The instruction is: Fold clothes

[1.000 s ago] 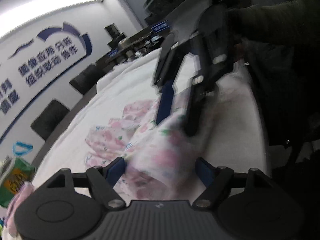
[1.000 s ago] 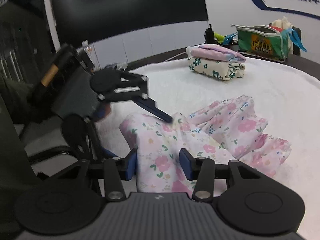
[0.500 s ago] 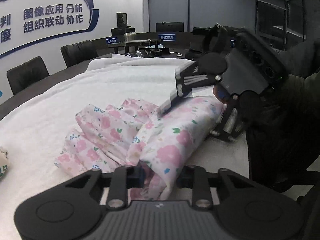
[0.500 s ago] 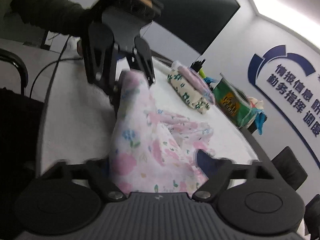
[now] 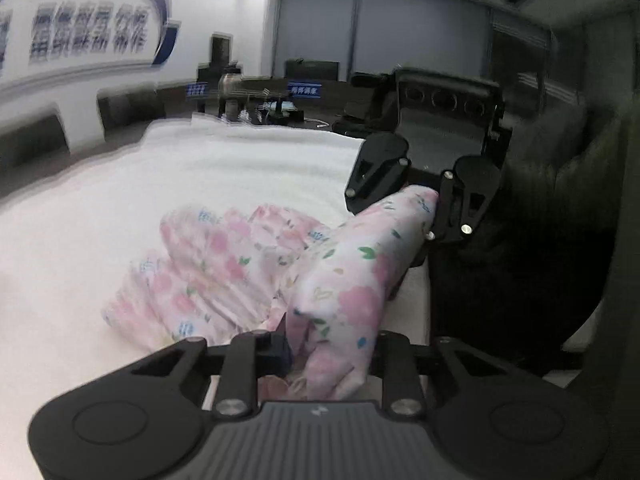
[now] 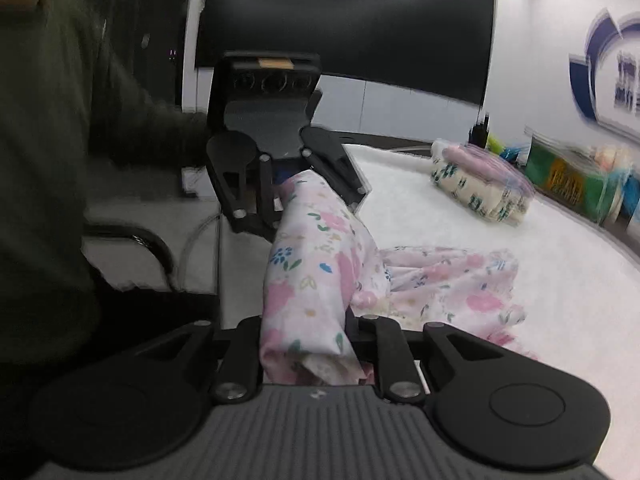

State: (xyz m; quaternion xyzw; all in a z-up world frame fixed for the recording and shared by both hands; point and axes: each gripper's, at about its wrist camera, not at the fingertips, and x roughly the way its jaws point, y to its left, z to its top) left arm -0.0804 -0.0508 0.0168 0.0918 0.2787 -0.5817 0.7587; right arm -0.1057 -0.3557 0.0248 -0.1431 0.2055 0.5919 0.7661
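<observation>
Both wrist cameras sit close, facing each other along the same floral garment between them.

White cloth bare beyond floral garment; folded stack far right.

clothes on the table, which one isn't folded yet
The pink floral garment, stretched between both grippers; the stack by the green bag is already folded.

- Wall lettering: motion-blurred; I cannot read it.
- Left gripper pads: hidden by the bunched floral garment.
- Green packet: smeared; label illegible.
- Person's sleeve: cut off at the frame edge.
</observation>
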